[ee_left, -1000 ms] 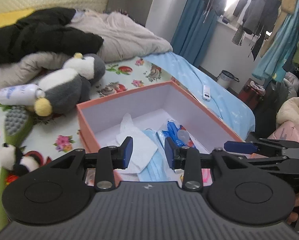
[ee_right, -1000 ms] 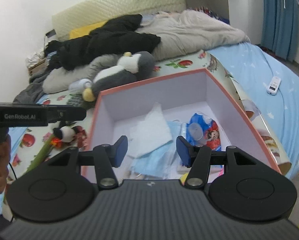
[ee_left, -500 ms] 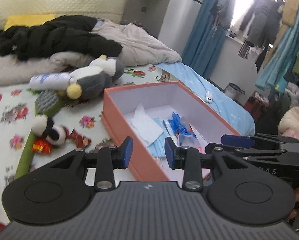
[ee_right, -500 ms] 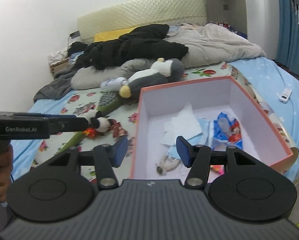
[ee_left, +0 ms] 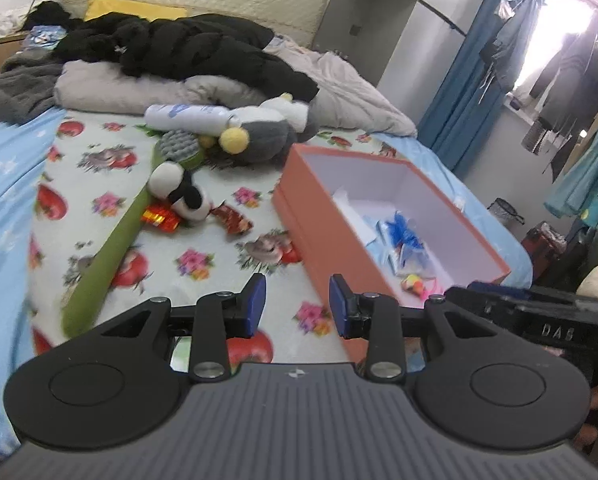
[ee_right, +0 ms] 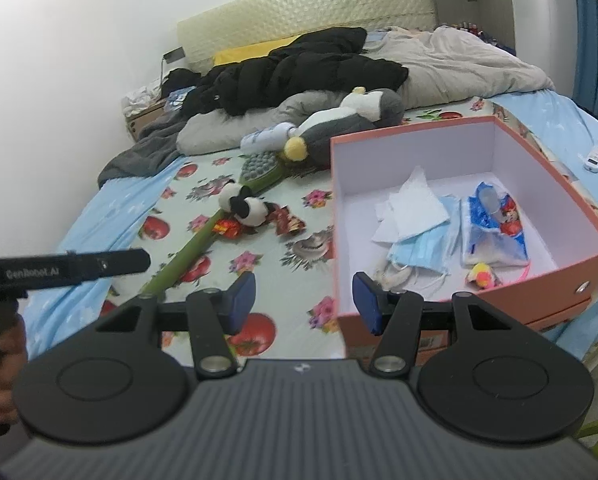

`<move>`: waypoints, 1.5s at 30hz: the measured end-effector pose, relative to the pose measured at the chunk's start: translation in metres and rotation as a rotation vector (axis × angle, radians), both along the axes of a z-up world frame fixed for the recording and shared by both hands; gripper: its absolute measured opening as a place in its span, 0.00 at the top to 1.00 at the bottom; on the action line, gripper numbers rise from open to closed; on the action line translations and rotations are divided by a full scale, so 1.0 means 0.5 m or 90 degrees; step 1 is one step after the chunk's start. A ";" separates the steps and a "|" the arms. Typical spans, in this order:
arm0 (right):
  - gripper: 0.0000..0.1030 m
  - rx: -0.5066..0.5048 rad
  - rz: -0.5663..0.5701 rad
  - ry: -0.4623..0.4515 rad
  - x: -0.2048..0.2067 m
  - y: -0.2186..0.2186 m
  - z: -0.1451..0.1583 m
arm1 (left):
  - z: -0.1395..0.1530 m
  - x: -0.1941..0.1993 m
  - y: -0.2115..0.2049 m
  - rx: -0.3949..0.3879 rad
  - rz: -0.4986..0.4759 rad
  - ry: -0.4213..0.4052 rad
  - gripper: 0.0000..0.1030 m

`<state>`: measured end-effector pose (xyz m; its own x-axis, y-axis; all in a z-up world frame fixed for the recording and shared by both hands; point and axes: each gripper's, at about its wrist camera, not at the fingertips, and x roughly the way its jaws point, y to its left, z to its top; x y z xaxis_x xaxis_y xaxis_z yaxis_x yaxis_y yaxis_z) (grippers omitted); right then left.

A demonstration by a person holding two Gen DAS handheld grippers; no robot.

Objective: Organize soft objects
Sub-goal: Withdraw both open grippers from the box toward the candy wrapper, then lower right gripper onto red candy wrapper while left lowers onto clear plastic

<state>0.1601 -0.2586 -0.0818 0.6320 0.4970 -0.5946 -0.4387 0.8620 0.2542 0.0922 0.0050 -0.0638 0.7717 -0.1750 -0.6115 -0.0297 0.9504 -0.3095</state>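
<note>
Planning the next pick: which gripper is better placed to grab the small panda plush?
Probably left. The left gripper is open, empty and on the panda's side of the box; the right gripper, also open and empty, sits nearer the box corner.

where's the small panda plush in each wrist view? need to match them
Left wrist: panda plush left of centre, lying on the green stick, left of the orange box.
Right wrist: panda plush centre-left, upper half.
Shared landmark: the grey penguin plush behind it.
</note>
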 end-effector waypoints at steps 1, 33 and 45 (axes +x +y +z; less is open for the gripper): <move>0.45 0.000 0.001 0.001 -0.007 0.004 -0.001 | -0.005 -0.006 0.002 0.001 0.005 0.004 0.61; 0.45 -0.064 0.069 0.019 0.162 0.249 -0.135 | -0.272 0.110 0.185 -0.069 0.142 0.165 0.49; 0.46 -0.101 0.054 0.021 0.315 0.356 -0.201 | -0.335 0.182 0.230 -0.119 0.136 0.191 0.50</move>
<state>0.3178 -0.0804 -0.1821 0.5709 0.4460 -0.6894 -0.5057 0.8524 0.1327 0.1831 0.1202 -0.2311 0.5945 -0.1600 -0.7880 -0.3352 0.8415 -0.4237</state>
